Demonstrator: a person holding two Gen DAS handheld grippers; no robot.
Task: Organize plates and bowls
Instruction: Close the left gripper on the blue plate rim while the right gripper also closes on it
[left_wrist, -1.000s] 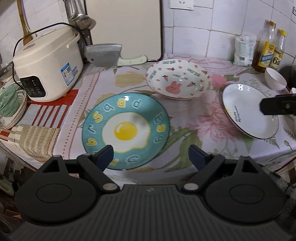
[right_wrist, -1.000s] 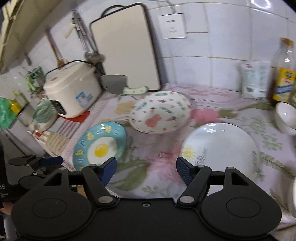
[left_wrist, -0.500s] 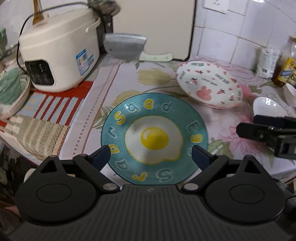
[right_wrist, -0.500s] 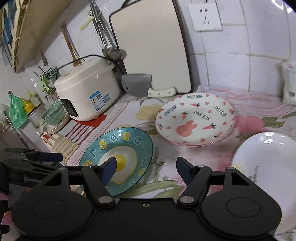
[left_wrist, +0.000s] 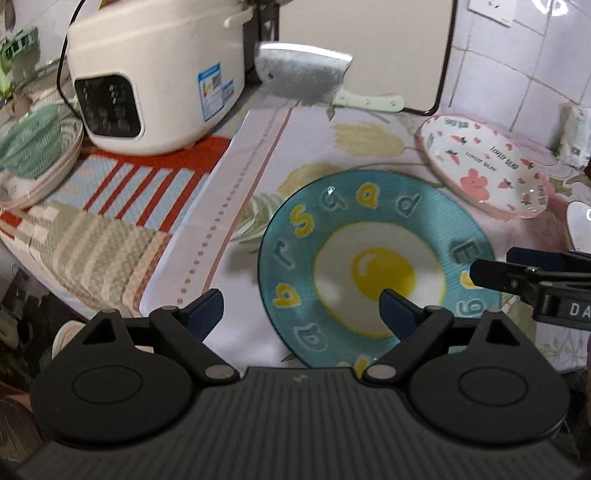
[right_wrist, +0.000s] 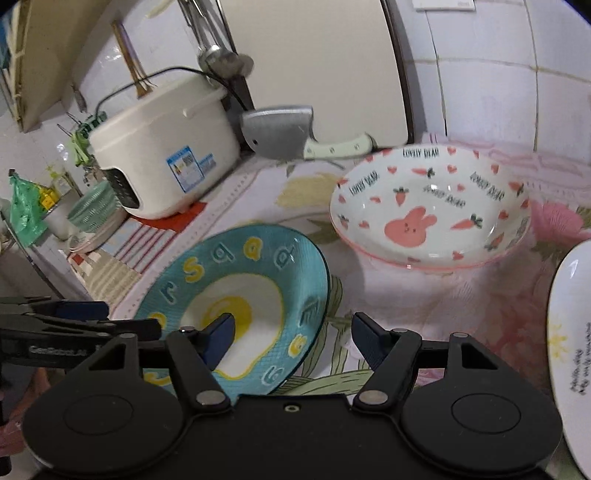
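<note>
The left gripper (left_wrist: 301, 306) hangs with its jaws spread wide and nothing between them, its right finger over the near part of the teal egg plate (left_wrist: 373, 266) and its left finger over the flowered tablecloth (left_wrist: 251, 155). The right gripper (right_wrist: 291, 334) has its jaws apart too (they have just been closing a little, pressing on nothing), straddling the plate's right rim without visibly touching it. That plate lies flat near the counter's front edge. Just beyond it, to the right, sits the rabbit bowl (right_wrist: 428, 210), and a white plate (right_wrist: 569, 332) lies at the far right. Farther back stand a rice cooker (left_wrist: 155, 74), a cleaver (left_wrist: 306, 75) and a cutting board (right_wrist: 314, 62) against the tiled wall.
</note>
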